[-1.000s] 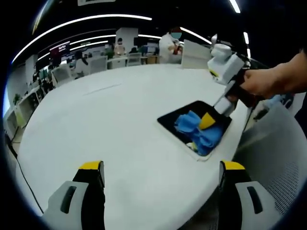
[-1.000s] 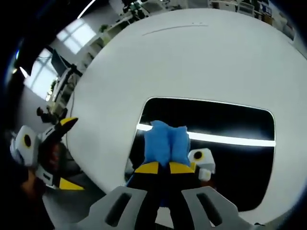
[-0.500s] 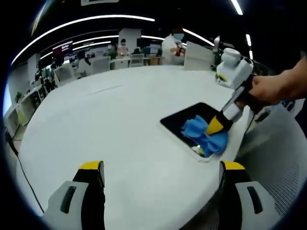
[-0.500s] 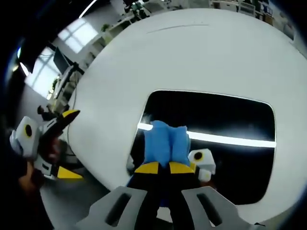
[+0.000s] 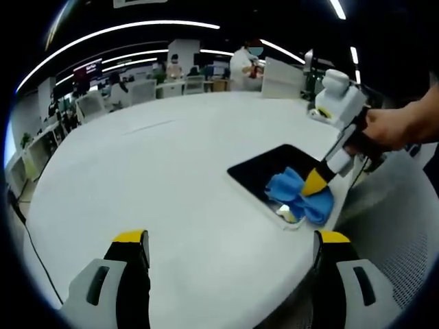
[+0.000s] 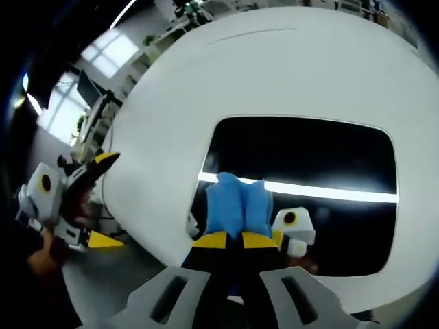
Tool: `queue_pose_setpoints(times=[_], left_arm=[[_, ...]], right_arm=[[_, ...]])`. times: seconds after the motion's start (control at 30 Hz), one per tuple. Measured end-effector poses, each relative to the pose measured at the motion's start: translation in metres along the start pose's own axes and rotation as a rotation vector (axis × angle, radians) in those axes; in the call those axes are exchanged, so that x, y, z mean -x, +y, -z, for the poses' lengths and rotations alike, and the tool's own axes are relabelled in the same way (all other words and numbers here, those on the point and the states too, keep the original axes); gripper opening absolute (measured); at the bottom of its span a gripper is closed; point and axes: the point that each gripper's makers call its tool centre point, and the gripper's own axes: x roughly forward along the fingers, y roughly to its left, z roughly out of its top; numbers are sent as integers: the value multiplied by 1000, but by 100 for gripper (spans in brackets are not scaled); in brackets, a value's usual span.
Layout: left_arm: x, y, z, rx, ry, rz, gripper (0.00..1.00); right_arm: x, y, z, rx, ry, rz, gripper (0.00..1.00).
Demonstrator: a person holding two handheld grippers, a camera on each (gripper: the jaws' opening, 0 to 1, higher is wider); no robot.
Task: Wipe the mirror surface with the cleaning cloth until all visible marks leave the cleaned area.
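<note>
A dark rectangular mirror (image 5: 264, 173) (image 6: 309, 164) lies flat near the edge of the white round table (image 5: 151, 178). A blue cleaning cloth (image 5: 298, 195) (image 6: 236, 205) is pressed on the mirror's near end. My right gripper (image 6: 228, 239) is shut on the cloth; in the left gripper view it reaches down from the right, held by a hand, as the right gripper (image 5: 314, 182). My left gripper (image 5: 230, 240) stands open above the table's near part, well short of the mirror. In the right gripper view the left gripper (image 6: 96, 199) sits off the table's edge.
Ceiling light strips reflect in the mirror as a bright line (image 6: 329, 193). A grey mesh chair (image 5: 391, 226) stands beside the table edge at the right. Desks, chairs and people (image 5: 247, 65) fill the office behind the table.
My right gripper has dragged the cloth toward the mirror's near end by the table edge. The left gripper has stayed where it was.
</note>
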Motion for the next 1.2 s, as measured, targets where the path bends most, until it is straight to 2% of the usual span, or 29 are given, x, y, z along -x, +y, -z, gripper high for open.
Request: queue_pose_setpoints(times=[0.93,1.07,1.2], left_arm=[[2,1,-2,-6,-7,-5,99],[4,5,-2,21,-19,-19,99],[2,2,-2,-3,-9,-5,99]], right_arm=[[1,6,10,9,19,-10,0],[3,7,12,-5,19,-18,0],[2,7,13,-7,28,-20,0]])
